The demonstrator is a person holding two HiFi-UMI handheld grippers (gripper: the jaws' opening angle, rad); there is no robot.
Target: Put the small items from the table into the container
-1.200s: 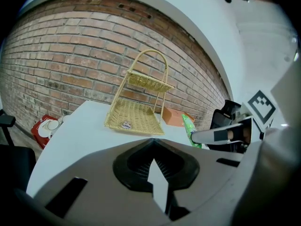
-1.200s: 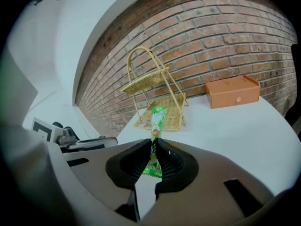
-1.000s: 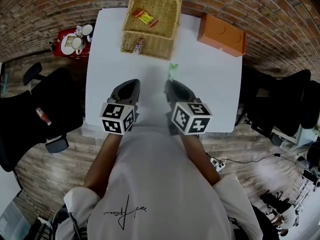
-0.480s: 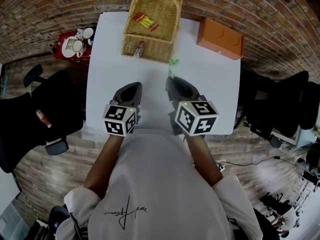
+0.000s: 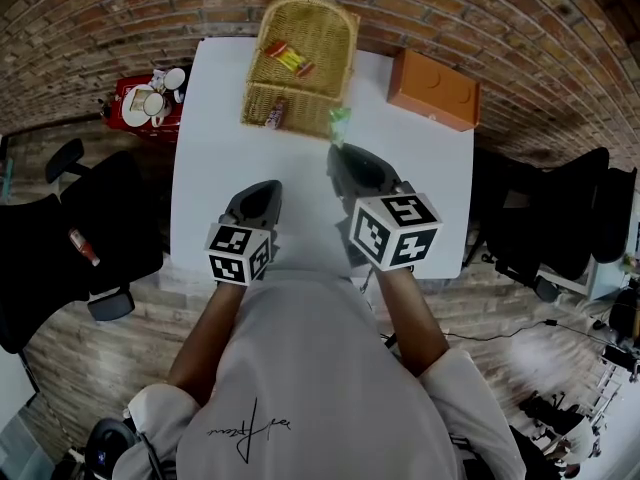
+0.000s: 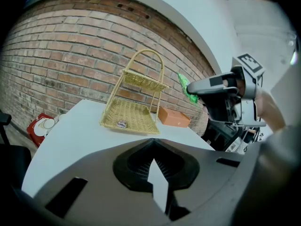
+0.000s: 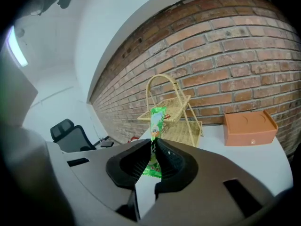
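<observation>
My right gripper (image 5: 338, 150) is shut on a green snack packet (image 5: 340, 120), which stands upright out of the jaws above the white table (image 5: 210, 168). In the right gripper view the packet (image 7: 157, 119) is pinched between the pads, in front of the two-tier wicker basket (image 7: 181, 131). That basket (image 5: 335, 43) stands at the table's far edge. Its upper tier holds a red and yellow packet (image 5: 290, 58), its lower tier a small wrapped item (image 5: 275, 116). My left gripper (image 5: 262, 188) is shut on nothing, near the table's front edge.
An orange box (image 5: 435, 88) sits at the table's far right corner. A red tray with cups (image 5: 148, 93) stands left of the table. Black office chairs stand on the left (image 5: 60, 228) and the right (image 5: 560, 208). A brick wall runs behind the basket.
My right gripper has risen and moved toward the basket, carrying the green packet. The left gripper has stayed where it was.
</observation>
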